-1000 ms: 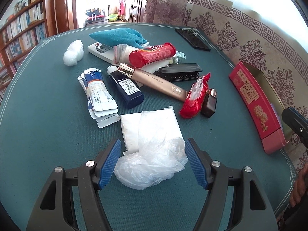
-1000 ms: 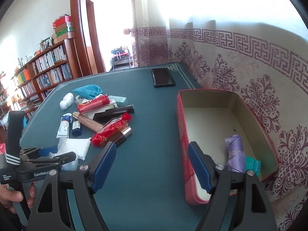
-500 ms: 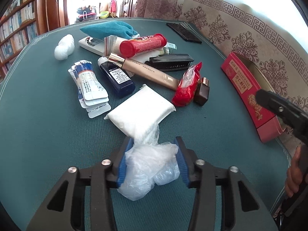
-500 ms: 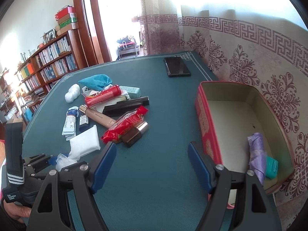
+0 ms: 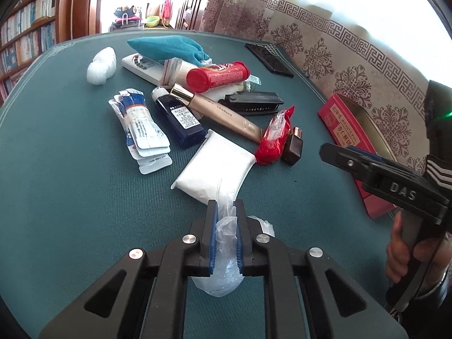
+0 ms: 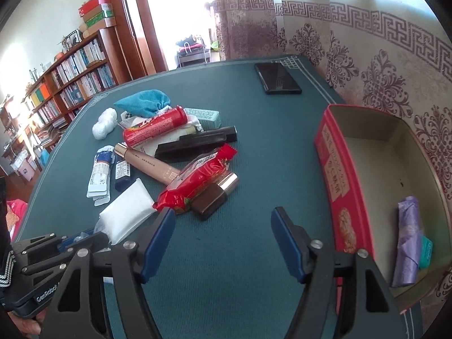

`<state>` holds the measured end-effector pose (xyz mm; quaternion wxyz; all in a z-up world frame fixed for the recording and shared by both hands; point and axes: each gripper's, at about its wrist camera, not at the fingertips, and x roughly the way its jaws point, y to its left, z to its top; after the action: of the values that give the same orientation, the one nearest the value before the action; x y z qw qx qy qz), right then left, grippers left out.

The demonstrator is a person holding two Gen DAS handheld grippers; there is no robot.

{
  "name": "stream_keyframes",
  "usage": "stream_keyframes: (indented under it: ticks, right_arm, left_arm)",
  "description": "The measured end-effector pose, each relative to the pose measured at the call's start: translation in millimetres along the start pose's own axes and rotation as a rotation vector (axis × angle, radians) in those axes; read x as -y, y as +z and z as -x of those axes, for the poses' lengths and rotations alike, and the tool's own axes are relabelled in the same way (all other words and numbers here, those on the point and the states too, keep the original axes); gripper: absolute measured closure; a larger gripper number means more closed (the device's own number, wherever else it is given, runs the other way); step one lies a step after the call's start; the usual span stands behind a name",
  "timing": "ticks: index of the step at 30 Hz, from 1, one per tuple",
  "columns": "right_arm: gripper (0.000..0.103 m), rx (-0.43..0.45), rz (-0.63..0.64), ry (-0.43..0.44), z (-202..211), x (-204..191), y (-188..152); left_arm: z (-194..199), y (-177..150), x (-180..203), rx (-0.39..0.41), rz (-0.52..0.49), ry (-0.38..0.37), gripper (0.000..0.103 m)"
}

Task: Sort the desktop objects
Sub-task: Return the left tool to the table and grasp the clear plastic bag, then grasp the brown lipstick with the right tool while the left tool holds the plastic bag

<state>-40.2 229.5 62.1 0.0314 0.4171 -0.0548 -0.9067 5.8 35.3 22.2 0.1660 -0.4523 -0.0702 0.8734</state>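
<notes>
Only the right view looks inside the red tin (image 6: 336, 169), at a purple roll (image 6: 406, 243). The left tool (image 5: 226, 226) tips down, squeezed on a clear plastic bag (image 5: 224, 254). The right tool (image 6: 223, 243) has just been closing a little, with nothing between its parts

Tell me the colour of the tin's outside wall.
Red with gold print; the tin shows best in the right wrist view.

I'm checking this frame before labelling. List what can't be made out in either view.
- Remote, left wrist view: far end hidden under the teal pouch.
- Plastic bag, left wrist view: middle hidden by the left gripper, shut on it.
- Tin, right wrist view: near corner hidden behind the open right gripper.
- Teal item, right wrist view: mostly behind the purple roll.
</notes>
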Motion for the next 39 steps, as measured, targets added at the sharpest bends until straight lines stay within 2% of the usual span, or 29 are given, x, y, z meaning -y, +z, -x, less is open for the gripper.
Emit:
stream_keyframes:
  ticks: [2, 4, 6, 11, 17, 20, 21, 22, 24, 25, 34, 37, 39]
  right_arm:
    - [0.029, -0.01, -0.003, -0.005, -4.8, 0.6, -0.1]
    - [0.029, -0.023, -0.012, -0.005, -9.8, 2.4, -0.4]
    - [0.029, -0.032, -0.021, -0.005, -13.1, 4.8, -0.7]
    - [0.029, -0.046, -0.038, -0.003, -19.4, 9.0, 0.2]
    - [0.029, -0.06, -0.052, 0.015, -25.9, 9.4, 4.7]
    - [0.029, -0.062, -0.045, 0.018, -30.5, 6.5, 8.5]
    - [0.029, -0.065, -0.041, 0.014, -33.2, 4.9, 10.2]
    - [0.029, -0.069, -0.038, 0.012, -35.7, 4.2, 11.2]
    - [0.029, -0.079, -0.031, 0.007, -43.1, 1.7, 13.5]
    - [0.029, -0.084, -0.028, 0.005, -45.7, 0.9, 13.9]
    - [0.053, -0.102, 0.001, -0.009, -62.7, -4.1, 17.5]
    - [0.07, -0.099, 0.003, -0.013, -61.3, -2.7, 16.4]
    - [0.077, -0.097, -0.004, -0.013, -59.6, 0.1, 15.4]
  left_arm:
    - [-0.2, -1.4, -2.1, -0.012, 0.01, -0.024, 0.075]
    - [1.3, -2.9, -2.2, -0.019, 0.018, -0.04, 0.05]
    - [4.1, -5.0, -1.5, -0.015, 0.018, -0.052, 0.041]
    - [-3.3, -9.9, 5.2, -0.057, -0.035, -0.034, 0.039]
    - [-10.5, -14.5, 13.2, -0.078, -0.084, -0.004, 0.026]
    - [-13.2, -18.6, 26.5, -0.081, -0.161, 0.028, 0.026]
    - [-13.4, -20.2, 29.4, -0.08, -0.18, 0.035, 0.031]
    - [-12.9, -21.9, 32.3, -0.077, -0.2, 0.04, 0.038]
    - [-12.7, -23.4, 35.2, -0.076, -0.216, 0.032, 0.069]
    - [-12.2, -23.6, 33.9, -0.072, -0.208, 0.028, 0.069]
    - [-7.3, -22.5, 24.8, -0.052, -0.155, -0.001, 0.072]
    - [-3.5, -20.5, 25.3, -0.032, -0.146, 0.001, 0.072]
    - [-0.4, -20.6, 26.9, -0.019, -0.145, 0.007, 0.072]
